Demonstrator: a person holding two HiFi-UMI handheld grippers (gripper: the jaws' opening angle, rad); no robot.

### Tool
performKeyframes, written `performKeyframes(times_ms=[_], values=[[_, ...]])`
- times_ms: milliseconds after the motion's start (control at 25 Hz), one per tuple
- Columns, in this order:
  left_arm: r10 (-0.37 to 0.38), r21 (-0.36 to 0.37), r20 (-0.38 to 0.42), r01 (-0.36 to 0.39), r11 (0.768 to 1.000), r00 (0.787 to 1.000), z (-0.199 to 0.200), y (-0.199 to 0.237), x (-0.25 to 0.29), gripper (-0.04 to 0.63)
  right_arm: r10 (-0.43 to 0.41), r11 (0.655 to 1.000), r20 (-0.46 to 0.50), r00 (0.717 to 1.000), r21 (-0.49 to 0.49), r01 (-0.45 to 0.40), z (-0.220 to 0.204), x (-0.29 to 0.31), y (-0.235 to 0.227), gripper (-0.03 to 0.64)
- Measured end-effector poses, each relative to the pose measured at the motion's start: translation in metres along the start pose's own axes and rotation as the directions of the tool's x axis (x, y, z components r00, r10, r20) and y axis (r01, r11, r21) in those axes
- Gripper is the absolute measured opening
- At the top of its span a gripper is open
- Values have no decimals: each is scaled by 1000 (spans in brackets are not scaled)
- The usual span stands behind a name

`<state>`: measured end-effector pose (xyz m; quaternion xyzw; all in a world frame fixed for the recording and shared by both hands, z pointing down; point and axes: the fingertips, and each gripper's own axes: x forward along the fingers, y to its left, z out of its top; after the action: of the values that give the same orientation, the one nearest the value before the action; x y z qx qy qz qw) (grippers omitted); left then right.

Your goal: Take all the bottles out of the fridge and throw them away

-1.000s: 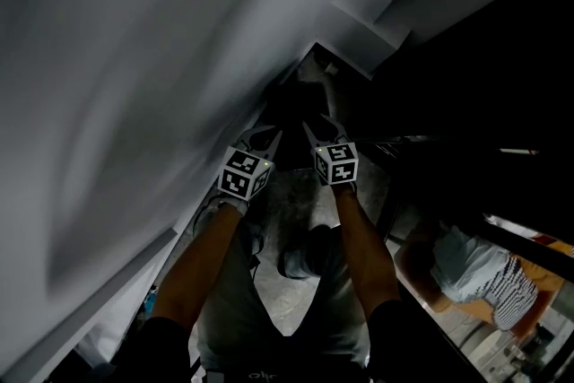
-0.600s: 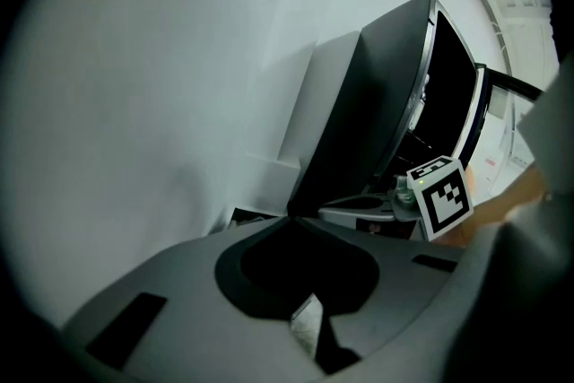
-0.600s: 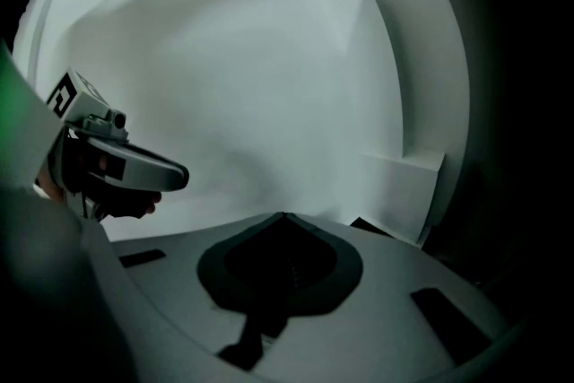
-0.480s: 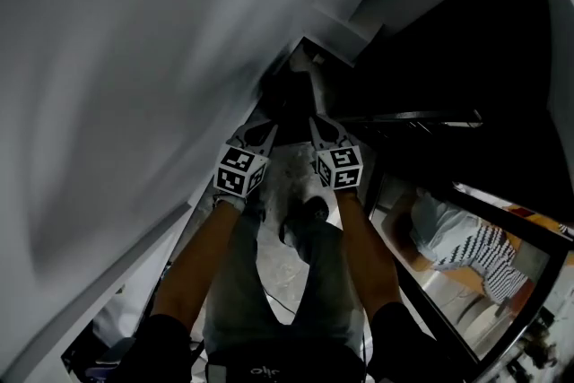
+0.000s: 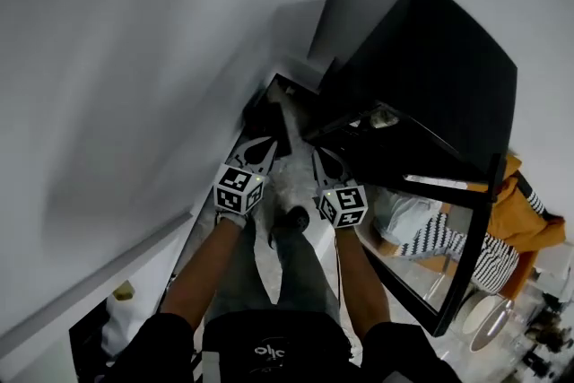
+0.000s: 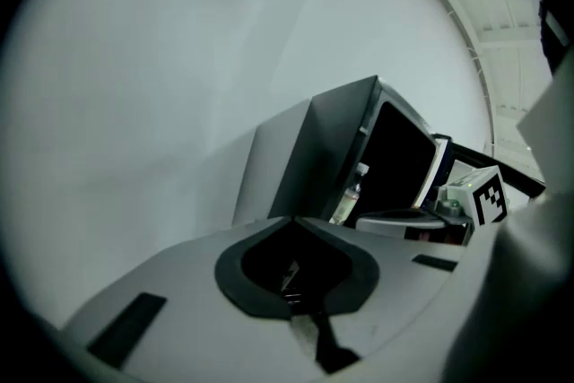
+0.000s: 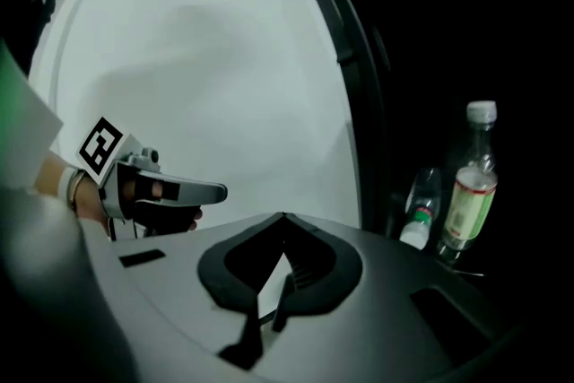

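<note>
A black fridge [image 5: 421,67] stands open on the right in the head view. In the right gripper view a clear bottle [image 7: 471,184] with a white cap and pale label stands inside its dark interior. A smaller bottle [image 7: 419,213] stands to the left of it. The left gripper view shows the fridge [image 6: 336,152] with one bottle [image 6: 352,191] at its opening. My left gripper [image 5: 266,142] and right gripper [image 5: 320,155] are held side by side in front of the fridge, apart from the bottles. Both are shut and hold nothing.
The fridge's glass door [image 5: 439,229] swings out to the right, with a person in a striped shirt [image 5: 462,238] showing in it. A white wall [image 5: 134,58] fills the left. A white ledge [image 5: 134,260] runs below it. My own legs and shoe [image 5: 293,218] are underneath.
Both grippers have risen from near the floor, staying side by side. The view has lifted with them, so the fridge's top and open door now show.
</note>
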<state>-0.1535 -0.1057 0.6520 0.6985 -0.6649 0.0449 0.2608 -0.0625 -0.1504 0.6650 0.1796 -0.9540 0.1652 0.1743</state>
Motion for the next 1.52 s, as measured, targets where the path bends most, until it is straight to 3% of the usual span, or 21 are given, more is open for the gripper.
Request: performKeyframes(times_ms=[240,440,680,1000,1520], values=[[-83,12,68,83,996,994,73,-85,-22,2,-76,996,106,991,46,72,84,-98,-4,8],[-132,63,56,129,990,990,97,-136,-33,2,-139,989,171,975,76,127,118,-160,-14,8],[-191,146,34,184,972,981,112,-187,-39,2,-186,983,200,962,51,179,132,-215,-22,8],[-246,199,21,237,951,969,123,-233,-31,2,-260,966,220,940,50,255,138,-271,-44,8],[-296,241,-12,290,926,955,119,-257,-10,2,-326,945,222,919,104,310,125,-294,-62,8]])
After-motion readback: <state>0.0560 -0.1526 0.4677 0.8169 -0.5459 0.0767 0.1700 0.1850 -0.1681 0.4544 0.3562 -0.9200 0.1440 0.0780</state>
